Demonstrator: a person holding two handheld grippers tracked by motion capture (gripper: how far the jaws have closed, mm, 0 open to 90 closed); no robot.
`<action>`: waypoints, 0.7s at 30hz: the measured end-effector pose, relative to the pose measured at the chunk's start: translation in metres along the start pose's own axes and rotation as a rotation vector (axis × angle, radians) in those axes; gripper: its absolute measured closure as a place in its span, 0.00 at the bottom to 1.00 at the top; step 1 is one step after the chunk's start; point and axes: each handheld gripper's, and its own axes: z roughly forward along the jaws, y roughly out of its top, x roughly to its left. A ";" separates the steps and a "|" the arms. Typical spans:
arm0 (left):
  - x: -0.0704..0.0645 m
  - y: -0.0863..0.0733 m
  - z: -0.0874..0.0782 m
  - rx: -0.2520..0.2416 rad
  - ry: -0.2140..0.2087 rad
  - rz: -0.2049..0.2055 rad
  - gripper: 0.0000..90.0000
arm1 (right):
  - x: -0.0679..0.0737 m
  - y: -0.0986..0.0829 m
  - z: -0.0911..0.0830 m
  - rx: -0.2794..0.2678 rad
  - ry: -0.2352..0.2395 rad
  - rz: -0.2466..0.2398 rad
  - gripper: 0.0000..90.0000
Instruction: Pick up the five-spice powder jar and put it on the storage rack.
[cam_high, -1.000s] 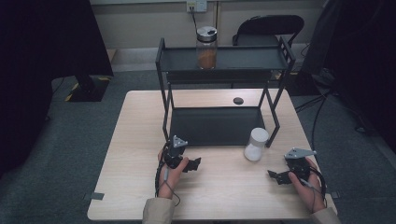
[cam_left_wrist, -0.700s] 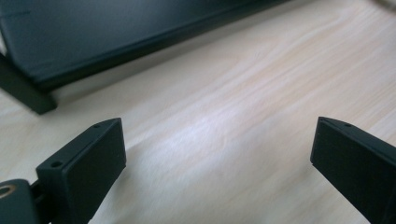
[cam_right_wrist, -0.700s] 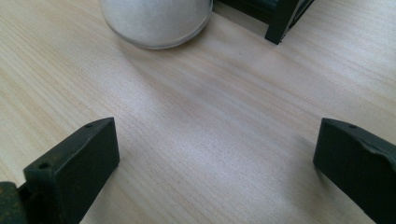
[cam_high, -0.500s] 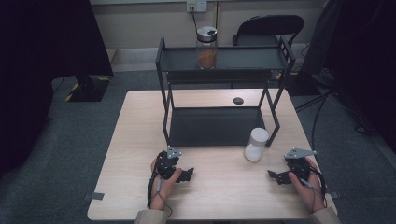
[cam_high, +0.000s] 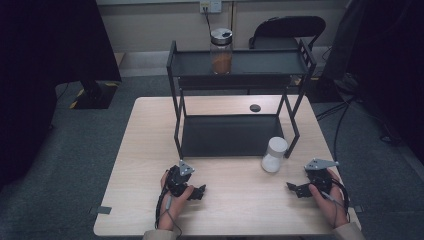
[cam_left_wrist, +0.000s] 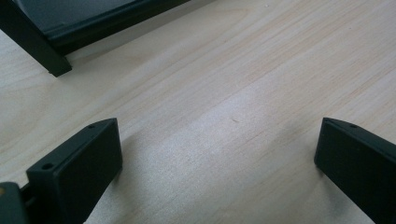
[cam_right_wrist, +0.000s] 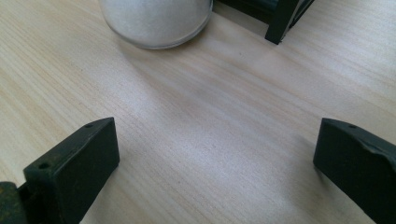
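Note:
A white jar (cam_high: 274, 154) stands on the wooden table (cam_high: 150, 150) by the front right leg of a black two-tier rack (cam_high: 235, 62). A glass jar with orange contents (cam_high: 221, 50) sits on the rack's top shelf. My left gripper (cam_high: 200, 191) rests low over the table near the front edge, left of centre, open with bare wood between its jaws (cam_left_wrist: 219, 128). My right gripper (cam_high: 296, 189) lies at the front right, open and empty (cam_right_wrist: 217, 128). In the right gripper view the white jar (cam_right_wrist: 156, 18) is just ahead, apart from the jaws.
A small black disc (cam_high: 255, 107) lies on the table behind the rack's lower shelf (cam_high: 230, 135). A rack foot (cam_left_wrist: 51, 65) shows ahead of the left gripper, another (cam_right_wrist: 280, 23) ahead of the right. A dark chair (cam_high: 287, 30) stands beyond the table.
My left gripper has drawn back from the rack toward the table's near edge and slightly left. The right gripper and both jars have stayed put.

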 end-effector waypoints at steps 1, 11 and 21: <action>0.000 -0.003 0.000 -0.010 0.000 -0.002 0.00 | 0.000 0.000 0.000 0.000 0.000 0.000 0.00; 0.000 -0.004 -0.001 -0.013 -0.003 0.006 0.00 | 0.000 0.000 0.000 0.001 0.000 0.000 0.00; 0.000 -0.005 0.000 -0.017 -0.003 0.003 0.00 | 0.001 0.001 0.001 0.002 0.000 0.001 0.00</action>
